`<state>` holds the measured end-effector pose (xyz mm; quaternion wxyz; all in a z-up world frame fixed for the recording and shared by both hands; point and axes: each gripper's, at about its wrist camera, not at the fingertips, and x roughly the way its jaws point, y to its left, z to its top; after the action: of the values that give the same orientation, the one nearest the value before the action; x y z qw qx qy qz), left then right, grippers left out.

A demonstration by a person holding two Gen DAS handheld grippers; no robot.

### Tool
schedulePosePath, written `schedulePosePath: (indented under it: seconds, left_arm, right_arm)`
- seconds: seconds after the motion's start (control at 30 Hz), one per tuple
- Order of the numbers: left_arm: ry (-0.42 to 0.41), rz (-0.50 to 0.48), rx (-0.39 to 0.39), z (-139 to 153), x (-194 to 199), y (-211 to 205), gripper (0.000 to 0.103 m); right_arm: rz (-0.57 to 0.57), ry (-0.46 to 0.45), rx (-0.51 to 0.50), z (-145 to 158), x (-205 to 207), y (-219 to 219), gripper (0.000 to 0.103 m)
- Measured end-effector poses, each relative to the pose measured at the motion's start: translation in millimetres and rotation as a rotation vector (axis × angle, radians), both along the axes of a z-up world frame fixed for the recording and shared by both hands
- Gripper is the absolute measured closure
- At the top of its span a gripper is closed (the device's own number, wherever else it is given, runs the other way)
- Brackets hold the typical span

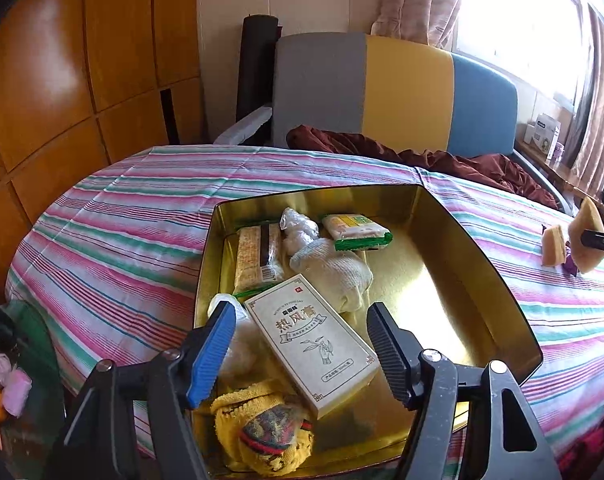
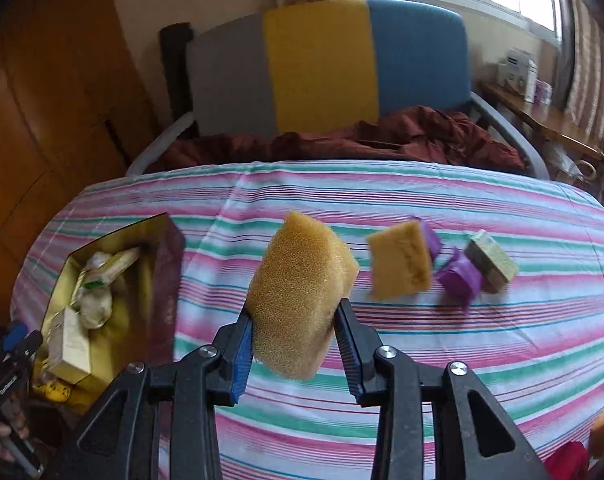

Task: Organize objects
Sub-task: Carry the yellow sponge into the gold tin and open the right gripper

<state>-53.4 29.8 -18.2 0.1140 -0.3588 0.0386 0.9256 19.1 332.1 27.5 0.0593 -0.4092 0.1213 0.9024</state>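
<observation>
Left wrist view: the left gripper (image 1: 302, 344) is hovering over the near end of a gold tin box (image 1: 454, 240) that is resting on the striped bedsheet (image 1: 121, 216). Its jaws are standing apart and released, with nothing pressed between them; a white carton printed with Chinese characters (image 1: 314, 340) is lying in the box below the gap. Beyond it in the box are lying a white sock (image 1: 334, 272), a clear plastic wrap bundle (image 1: 299, 228), a tan snack packet (image 1: 257, 256) and a green-edged packet (image 1: 358, 230). A yellow patterned sock (image 1: 265, 432) is lying at the near edge.

Right wrist view: the right gripper (image 2: 293, 320) is gripping a yellow sponge (image 2: 302, 292), its pads squeezing the sponge's lower part, and is holding it above the sheet, to the right of the box. On the sheet farther right are lying a second yellow sponge with a purple backing (image 2: 402, 260), a purple wrapped item (image 2: 460, 278) and an olive block (image 2: 492, 260), the last two touching. The left gripper is showing at the left edge, beside the box.
</observation>
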Motion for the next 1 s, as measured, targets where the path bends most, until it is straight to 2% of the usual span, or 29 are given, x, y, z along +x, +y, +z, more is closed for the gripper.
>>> schedulePosePath:
  seconds: [0.17,0.33,0.47,0.63,0.8,0.87,0.93,1.0]
  left_arm:
    - [-0.004,0.008,-0.001,2.0,-0.7,-10.4,0.033]
    - [0.004,0.045,0.013,8.2,-3.0,-31.5,0.026]
    - [0.018,0.099,0.02,11.9,-5.1,-47.9,0.023]
    - [0.023,0.113,0.038,10.6,-7.2,-57.6,0.024]
    - [0.004,0.112,0.046,6.6,-9.7,-59.9,0.023]
    - [0.0,0.114,0.051,6.2,-10.4,-60.9,0.023]
    - [0.003,0.119,0.048,5.9,-9.2,-59.8,0.022]
    - [0.004,0.115,0.045,5.3,-8.7,-57.6,0.021]
  right_arm:
    - [0.199,-0.003,-0.04,1.6,-26.1,-75.4,0.065]
    - [0.336,-0.065,-0.061,-17.9,-51.2,-139.5,0.065]
    - [0.371,-0.133,-0.045,-39.7,-69.2,-176.6,0.065]
    - [0.381,-0.214,0.006,-66.9,-86.5,-198.4,0.065]
    - [0.472,-0.243,-0.063,-82.8,-89.3,-218.8,0.053]
    - [0.482,-0.228,-0.078,-82.2,-86.2,-219.8,0.053]
    - [0.474,-0.214,-0.103,-80.5,-84.0,-216.1,0.048]
    - [0.467,-0.19,-0.134,-75.2,-81.1,-209.4,0.027]
